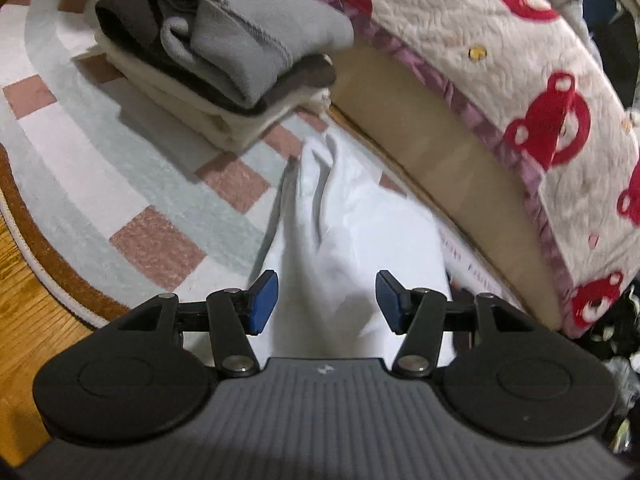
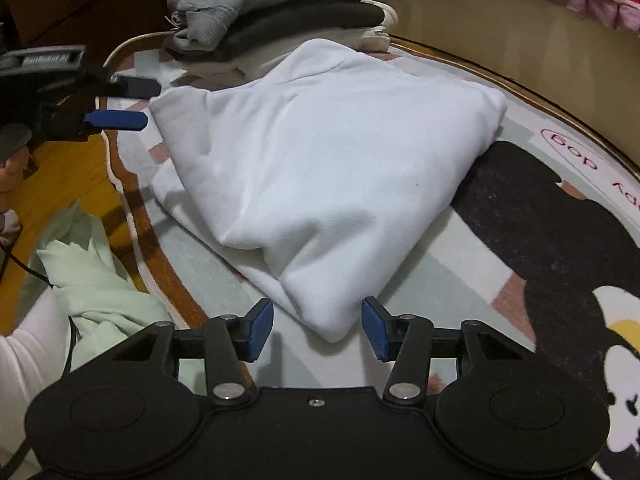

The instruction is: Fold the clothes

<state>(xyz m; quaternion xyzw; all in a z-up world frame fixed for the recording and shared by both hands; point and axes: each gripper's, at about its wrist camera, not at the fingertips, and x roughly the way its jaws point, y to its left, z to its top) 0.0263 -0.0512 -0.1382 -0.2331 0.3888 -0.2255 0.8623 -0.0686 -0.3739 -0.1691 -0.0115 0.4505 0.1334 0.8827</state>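
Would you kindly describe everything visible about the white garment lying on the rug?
The white garment looks like soft, thick cotton, plain and unprinted. It lies folded into a rough, puffy diamond with rounded creases, flat on the patterned rug, one edge over the rug's black patch. Its far corner sits against the stack of folded clothes. Its near corner sits between the open pads of the right gripper, which do not press it. The left gripper is at its far left corner, also open.
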